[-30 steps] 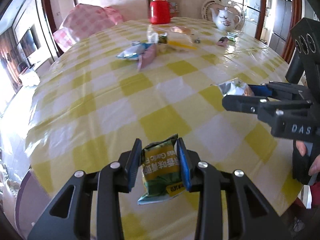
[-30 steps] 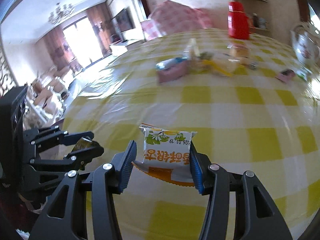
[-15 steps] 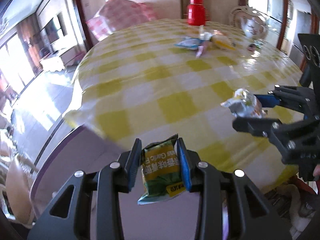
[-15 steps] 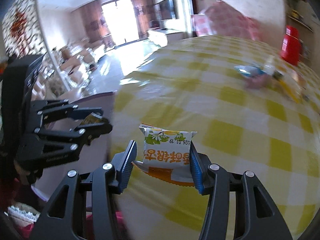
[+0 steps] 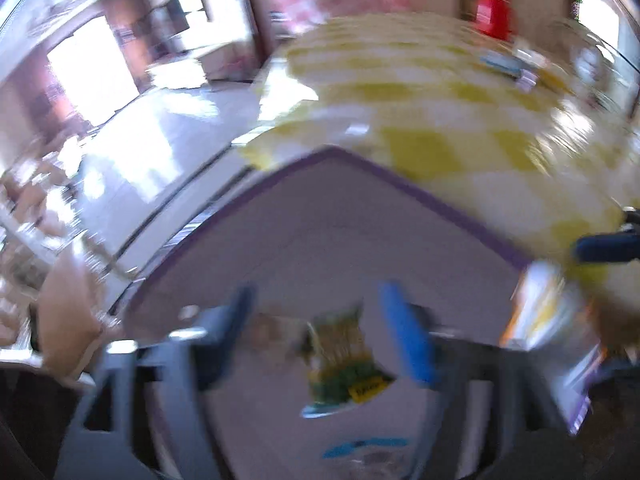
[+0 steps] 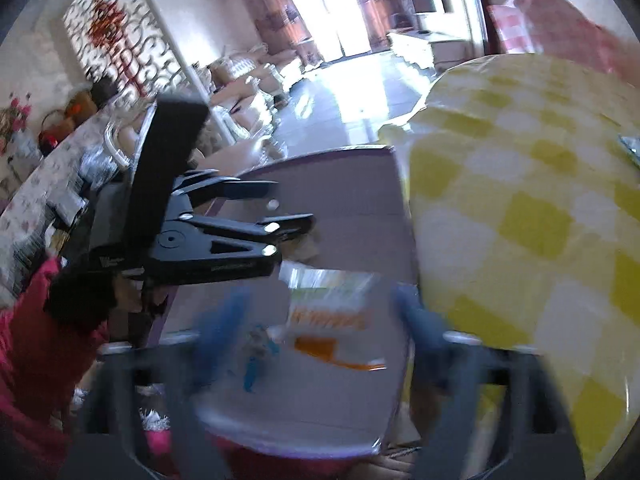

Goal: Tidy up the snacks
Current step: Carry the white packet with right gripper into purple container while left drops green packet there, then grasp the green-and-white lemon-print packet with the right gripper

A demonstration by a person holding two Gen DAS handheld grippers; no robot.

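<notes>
Both grippers opened since; green packet (image 5: 340,360) released.

sunlit living room (image 6: 340,8), glossy floor (image 6: 360,92)

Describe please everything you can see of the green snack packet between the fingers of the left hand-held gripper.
The green snack packet is a small, crinkled foil-like pouch, green with pale yellow print, a yellow label near its lower corner and a light bottom seam. It is blurred, so the text cannot be read. It stands roughly upright, slightly tilted, between the blue pads of the left hand-held gripper, whose jaws are opening; neither pad touches it. Behind it is the pale inside of a purple-rimmed box beside the checked table.
</notes>
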